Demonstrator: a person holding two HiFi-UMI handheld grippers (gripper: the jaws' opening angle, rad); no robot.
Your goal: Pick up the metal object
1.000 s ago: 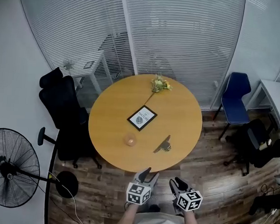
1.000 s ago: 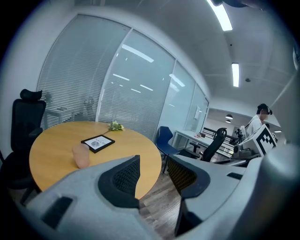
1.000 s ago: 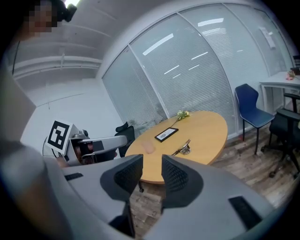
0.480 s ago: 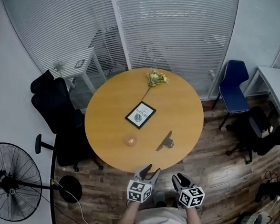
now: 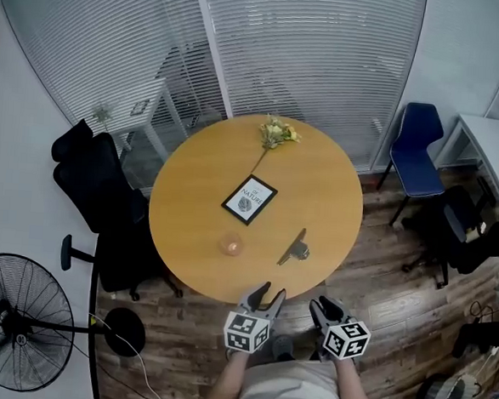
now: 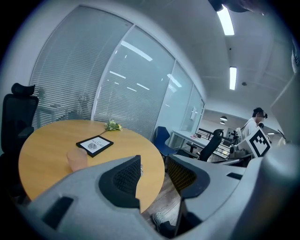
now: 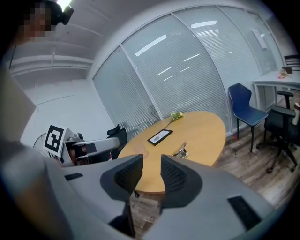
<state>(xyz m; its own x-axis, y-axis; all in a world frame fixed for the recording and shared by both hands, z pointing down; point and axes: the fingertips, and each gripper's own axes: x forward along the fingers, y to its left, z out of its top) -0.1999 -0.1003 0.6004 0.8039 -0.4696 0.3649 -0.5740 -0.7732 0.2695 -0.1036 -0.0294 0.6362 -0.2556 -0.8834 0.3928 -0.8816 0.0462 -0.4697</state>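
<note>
Near the table's front edge, right of its centre, the metal object lies flat on the wood, touched by neither gripper; I also see it past the right jaw tip in the right gripper view. It lies in the same spot on the round wooden table as a second ago. To its left, apart from it, stands a small pink cup. A black-framed picture lies near the middle, and a sprig of yellow flowers sits at the far edge.

My left gripper hovers at the near rim, its tips now just overlapping the table edge, where a second ago they hung short of it. In its own view the jaws are spread with nothing between them. The right gripper hangs beside it over the floor, off the table. It has edged forward too, and its jaws stand parted by a narrower gap, also holding nothing.

A black office chair stands left of the table, a blue chair to the right, and a floor fan at the lower left.
</note>
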